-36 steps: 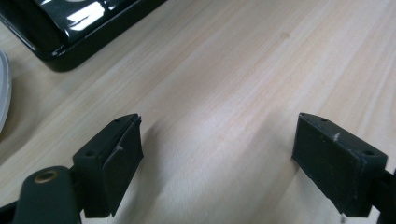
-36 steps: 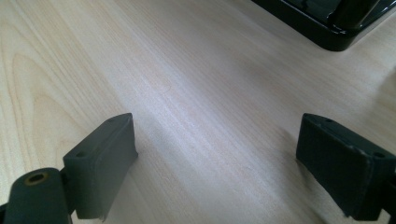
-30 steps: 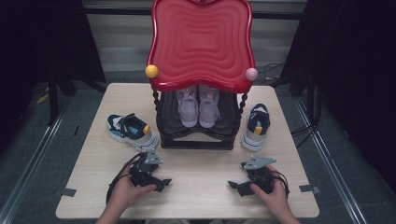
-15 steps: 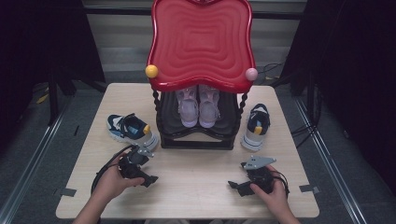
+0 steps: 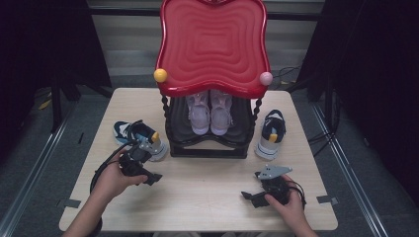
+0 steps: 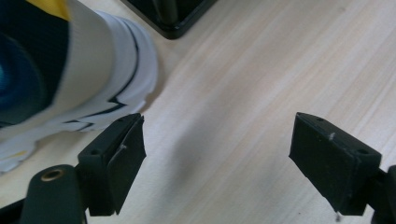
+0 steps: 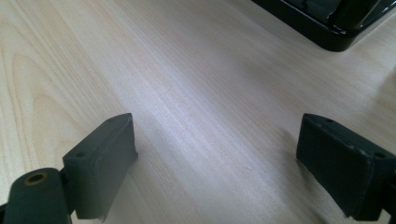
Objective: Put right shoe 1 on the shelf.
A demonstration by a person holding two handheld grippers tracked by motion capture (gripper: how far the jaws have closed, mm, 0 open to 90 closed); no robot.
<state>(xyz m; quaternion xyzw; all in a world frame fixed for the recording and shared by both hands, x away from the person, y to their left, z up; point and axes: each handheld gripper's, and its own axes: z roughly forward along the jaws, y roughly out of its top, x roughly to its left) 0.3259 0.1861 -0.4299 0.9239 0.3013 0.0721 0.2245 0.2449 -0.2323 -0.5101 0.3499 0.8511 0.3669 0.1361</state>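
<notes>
Now left gripper (image 6: pixel 217 154) wide apart, just beside sneaker (image 6: pixel 70 70).

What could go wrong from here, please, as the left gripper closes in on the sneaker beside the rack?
The left gripper is open with the left sneaker off to one side of its jaws, not between them, so closing now would likely catch only air or nudge the shoe. That sneaker lies close to the black rack, so a push could shove it against the base. The cable looping by the left hand might snag.
</notes>
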